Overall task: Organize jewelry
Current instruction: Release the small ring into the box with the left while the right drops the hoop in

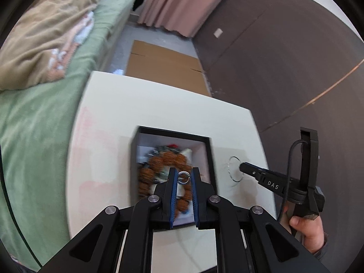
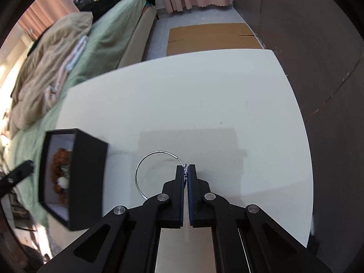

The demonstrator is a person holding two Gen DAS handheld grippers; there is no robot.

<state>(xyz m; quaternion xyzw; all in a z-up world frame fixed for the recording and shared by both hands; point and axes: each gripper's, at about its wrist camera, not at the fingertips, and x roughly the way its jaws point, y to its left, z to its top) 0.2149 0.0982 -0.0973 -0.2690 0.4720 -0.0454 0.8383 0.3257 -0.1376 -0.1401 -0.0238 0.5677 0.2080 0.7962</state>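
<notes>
A black jewelry box (image 1: 134, 159) with a white lining stands open on the white table (image 1: 159, 109). Inside lie a brown bead bracelet (image 1: 159, 160) and other small pieces. My left gripper (image 1: 183, 178) hovers over the box, shut on a small silver ring (image 1: 183, 178). My right gripper (image 2: 186, 170) is shut on a thin silver hoop (image 2: 145, 161) just right of the box (image 2: 88, 175), over the table (image 2: 204, 102). The right gripper (image 1: 242, 166) and hoop (image 1: 234, 169) also show in the left wrist view.
A bed with a green sheet (image 1: 34, 125) and a beige blanket (image 1: 45, 38) lies left of the table. Flat cardboard (image 1: 163, 63) lies on the floor beyond. A dark wall (image 1: 284, 56) runs along the right, pink curtains (image 1: 182, 2) behind.
</notes>
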